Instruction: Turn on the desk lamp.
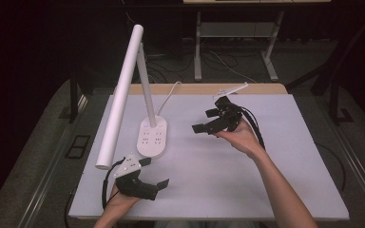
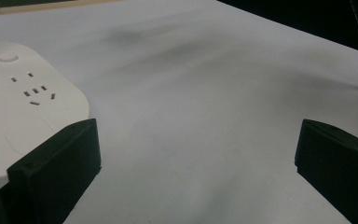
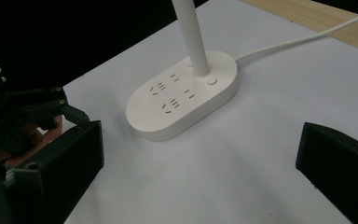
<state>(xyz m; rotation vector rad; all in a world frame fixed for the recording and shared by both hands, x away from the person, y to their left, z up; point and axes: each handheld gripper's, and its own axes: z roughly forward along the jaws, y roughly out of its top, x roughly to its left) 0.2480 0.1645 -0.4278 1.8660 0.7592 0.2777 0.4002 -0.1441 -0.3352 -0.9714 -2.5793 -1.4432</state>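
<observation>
A white desk lamp stands left of centre on the white table point(image 1: 247, 175). Its oval base point(image 1: 152, 137) carries socket holes and a button, and a long tube head point(image 1: 121, 90) slants forward over the left side. My left gripper point(image 1: 154, 172) hovers just in front of the base, open, with nothing between its fingers. In the left gripper view the base point(image 2: 18, 107) sits beside the left jaw of that open gripper point(image 2: 198, 140). My right gripper point(image 1: 204, 120) is held right of the base, open and empty. From the right gripper point(image 3: 200, 149) I see the base point(image 3: 182, 95) and stem point(image 3: 193, 37) ahead.
The lamp's white cable point(image 1: 168, 97) runs from the base to the table's wooden back edge point(image 1: 195, 89). The left hand and its gripper point(image 3: 23, 112) appear at the far left of the right gripper view. Dark floor, table legs and cables lie beyond the table.
</observation>
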